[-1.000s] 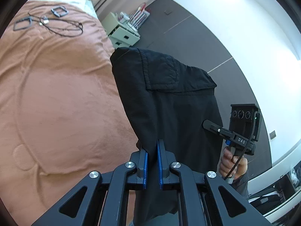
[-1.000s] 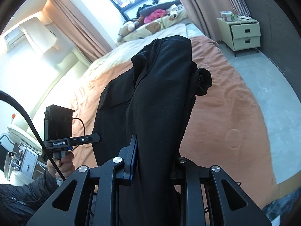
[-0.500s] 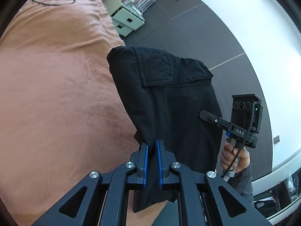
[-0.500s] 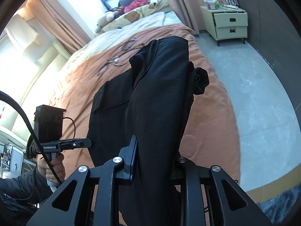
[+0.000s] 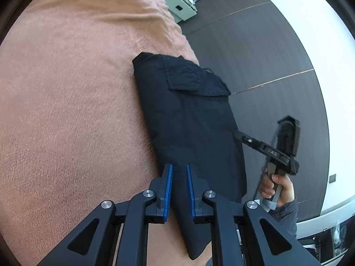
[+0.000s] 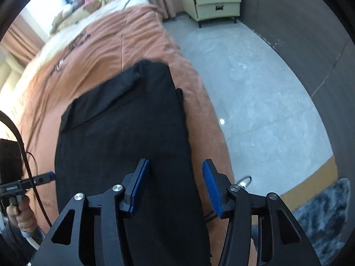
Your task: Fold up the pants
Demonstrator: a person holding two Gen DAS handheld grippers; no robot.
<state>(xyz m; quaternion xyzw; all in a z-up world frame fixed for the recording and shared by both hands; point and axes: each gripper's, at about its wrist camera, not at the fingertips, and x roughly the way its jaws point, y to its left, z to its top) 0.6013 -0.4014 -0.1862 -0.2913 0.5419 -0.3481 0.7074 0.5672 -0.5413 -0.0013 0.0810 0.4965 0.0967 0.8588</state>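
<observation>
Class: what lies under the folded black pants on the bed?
The black pants lie on an orange-brown blanket, which shows around them and must run beneath. Anything else directly under the cloth is covered and cannot be seen.

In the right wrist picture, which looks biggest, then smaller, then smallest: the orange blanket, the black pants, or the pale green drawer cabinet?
1. Black folded pants: they look biggest, though they lie nearest the camera.
2. Orange-brown bed blanket: close behind in visible area, so that order is unsure.
3. Pale green two-drawer cabinet: smallest, and farthest away.
</observation>
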